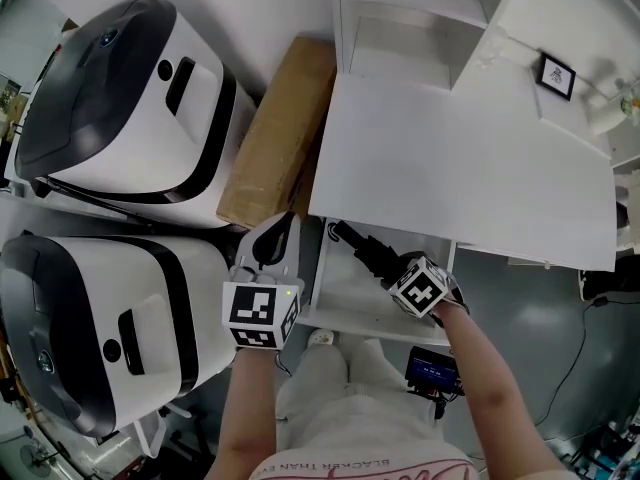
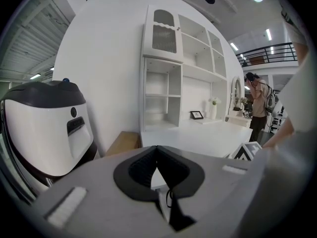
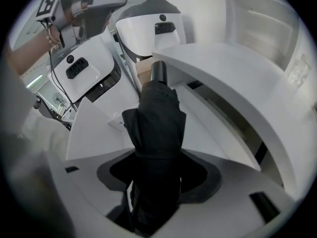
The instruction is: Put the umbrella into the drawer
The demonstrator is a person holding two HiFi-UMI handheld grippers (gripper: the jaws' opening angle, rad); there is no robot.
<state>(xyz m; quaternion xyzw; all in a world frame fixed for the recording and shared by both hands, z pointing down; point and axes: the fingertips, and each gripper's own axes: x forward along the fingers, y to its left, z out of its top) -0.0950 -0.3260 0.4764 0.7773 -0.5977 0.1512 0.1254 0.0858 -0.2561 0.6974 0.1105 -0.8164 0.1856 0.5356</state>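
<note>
The largest items I record are a rounded machine housing [image 1: 120, 98] of glossy white plastic with a black domed top, and a second housing [image 1: 90, 328] of the same kind beside it. Both stand on the grey floor [image 1: 520, 308]. Next comes the white desk [image 1: 470, 158], flat, matte and square-edged, with a white shelving unit [image 1: 400, 28] of open compartments rising behind it against a plain white wall. A long brown cardboard box [image 1: 280, 133] lies between the upper housing and the desk. Below the desk's front edge the shallow white drawer [image 1: 345, 298] stands pulled out, its far part hidden under the top. The black folded fabric umbrella [image 3: 157, 133], a creased cylinder with a smooth round end cap, is over the drawer's left side with its cap pointing under the desk edge; I cannot tell whether it touches the drawer floor. The right gripper [image 3: 157, 175] is clamped around its near end with jaws spread wide by its bulk. The left gripper [image 2: 158, 170] is at the drawer's left corner, its ribbed black pads meeting at the tips with nothing between them. A small black picture frame [image 1: 556, 75] stands on the desk. In the left gripper view a person stands well back, too small to detail.
</note>
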